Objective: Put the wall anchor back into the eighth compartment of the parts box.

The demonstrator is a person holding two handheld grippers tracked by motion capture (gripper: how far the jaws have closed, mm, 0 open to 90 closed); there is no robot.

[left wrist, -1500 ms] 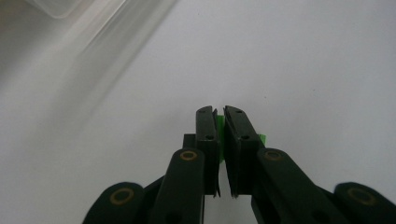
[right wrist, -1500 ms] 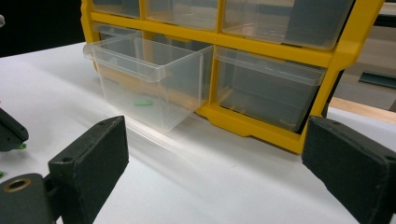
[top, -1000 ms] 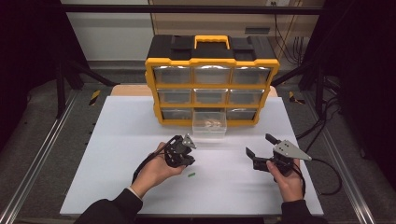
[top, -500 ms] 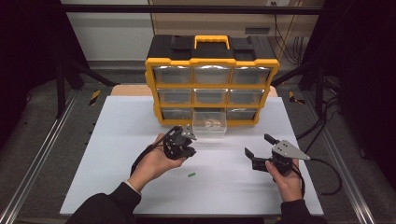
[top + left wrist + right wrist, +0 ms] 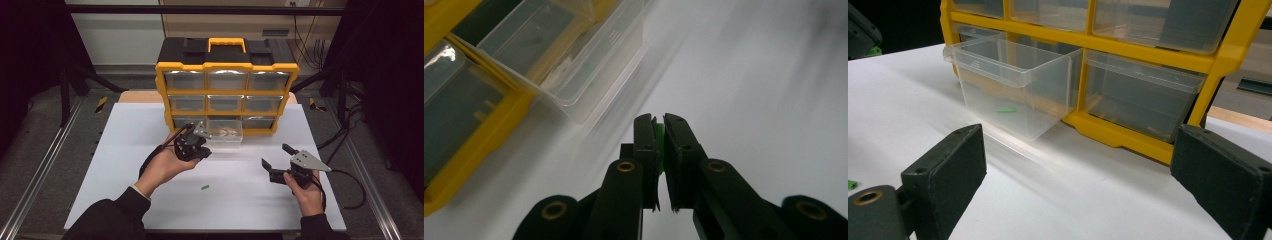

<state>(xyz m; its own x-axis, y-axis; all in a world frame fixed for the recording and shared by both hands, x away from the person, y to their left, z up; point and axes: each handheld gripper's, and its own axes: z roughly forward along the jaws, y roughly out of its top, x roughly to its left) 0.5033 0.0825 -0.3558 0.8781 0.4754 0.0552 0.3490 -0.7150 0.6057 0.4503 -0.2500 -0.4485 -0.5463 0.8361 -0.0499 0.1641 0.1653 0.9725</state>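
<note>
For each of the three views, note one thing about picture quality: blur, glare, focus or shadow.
High view: evenly lit white table, dark surroundings, glare on the organizer drawer fronts. Left gripper view: the pulled-out drawer and table streak with motion blur, the left hand-held gripper stays sharp. Right gripper view: near jaws soft, drawer crisp.

High cam overhead, facing fwd; both gripper cams low, close on pulled-out drawer (image 5: 1013,90).
</note>
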